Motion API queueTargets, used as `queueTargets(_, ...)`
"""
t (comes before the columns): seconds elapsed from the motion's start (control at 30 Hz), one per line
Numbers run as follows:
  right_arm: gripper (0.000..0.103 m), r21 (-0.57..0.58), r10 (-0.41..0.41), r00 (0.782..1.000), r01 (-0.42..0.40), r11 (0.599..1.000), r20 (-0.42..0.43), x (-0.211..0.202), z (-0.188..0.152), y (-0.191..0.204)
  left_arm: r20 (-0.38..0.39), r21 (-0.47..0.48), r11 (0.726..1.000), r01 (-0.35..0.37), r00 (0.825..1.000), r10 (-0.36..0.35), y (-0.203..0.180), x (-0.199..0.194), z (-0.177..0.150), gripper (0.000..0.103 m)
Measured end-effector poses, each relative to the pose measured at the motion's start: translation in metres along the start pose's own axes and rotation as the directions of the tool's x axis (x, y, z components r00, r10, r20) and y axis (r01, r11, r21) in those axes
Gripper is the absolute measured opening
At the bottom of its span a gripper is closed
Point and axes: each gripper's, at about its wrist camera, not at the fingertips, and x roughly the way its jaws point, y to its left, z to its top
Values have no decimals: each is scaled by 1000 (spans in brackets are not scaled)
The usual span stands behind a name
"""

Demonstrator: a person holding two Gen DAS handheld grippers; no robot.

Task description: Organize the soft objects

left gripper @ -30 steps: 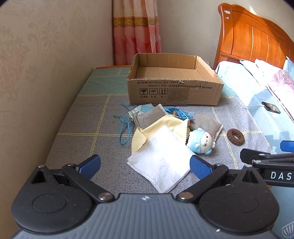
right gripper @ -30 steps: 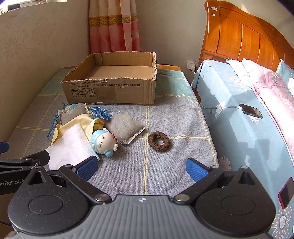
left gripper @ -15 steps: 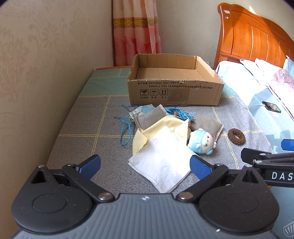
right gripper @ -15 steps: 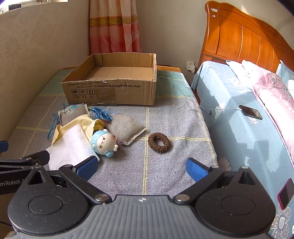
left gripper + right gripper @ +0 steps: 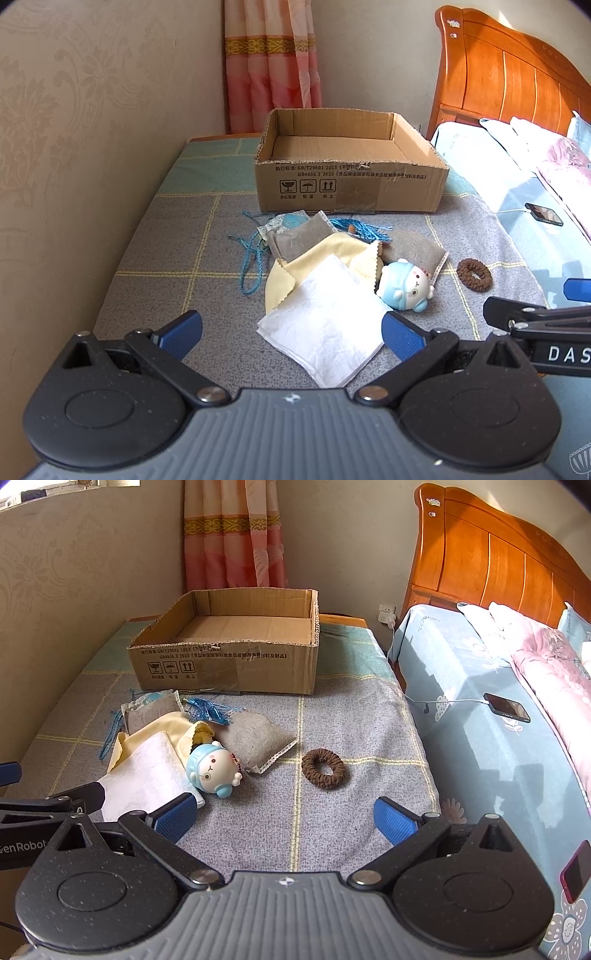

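Nothing is seen yet in the brown cardboard box (image 5: 351,173). White folded cloth (image 5: 325,325), yellow cloth (image 5: 354,251), blue-and-white plush toy (image 5: 210,771) and brown scrunchie (image 5: 323,768) lie unsorted on the grey bedspread (image 5: 351,723). Left gripper (image 5: 291,332) and right gripper (image 5: 284,818): jaws spread wide, nothing held.

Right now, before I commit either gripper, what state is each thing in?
left gripper: open, holding nothing
right gripper: open, holding nothing
cardboard box: open-topped, empty
white cloth: folded flat, topmost
yellow cloth: rumpled, partly under white cloth
plush toy: lying on its side
hair scrunchie: flat, apart from pile
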Motion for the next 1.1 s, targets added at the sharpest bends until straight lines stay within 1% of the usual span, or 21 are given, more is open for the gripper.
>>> queueTargets(0.17, 103, -7, 11, 1000, -11, 1000, 12, -1, 0, 1, -1, 8, 1000, 14, 1000, -14, 1, 3, 0, 102)
queueTargets(0.43, 103, -27, 37, 998, -36, 999, 46, -2, 1, -2, 34, 58, 998, 16, 999, -18, 5, 7, 1, 102)
queueTargets(0.53, 103, -34, 51, 997, -49, 998, 57, -1, 0, -5, 45, 85, 996, 41, 998, -45, 7, 12, -1, 102)
queueTargets(0.6, 103, -50, 60, 996, -56, 997, 69, 1, -1, -7, 40, 106, 991, 78, 996, -83, 8, 16, -3, 102)
queueTargets(0.7, 103, -78, 69, 994, -63, 995, 80, 5, -4, -10, 32, 137, 984, 114, 992, -119, 9, 23, -7, 102)
queueTargets(0.8, 103, -103, 84, 993, -75, 992, 86, 13, -7, -15, 29, 188, 974, 122, 991, -129, 6, 28, -11, 102)
queueTargets(0.9, 103, -129, 92, 993, -82, 988, 75, 27, -14, -22, 28, 218, 965, 143, 988, -153, 4, 32, -13, 102)
queueTargets(1.03, 103, -149, 69, 997, -64, 987, 31, 49, -24, -30, 12, 231, 957, 174, 983, -182, 2, 40, -15, 102)
queueTargets(1.1, 103, -143, 71, 997, -69, 987, 11, 58, -29, -33, 11, 228, 955, 188, 981, -196, 1, 45, -16, 102)
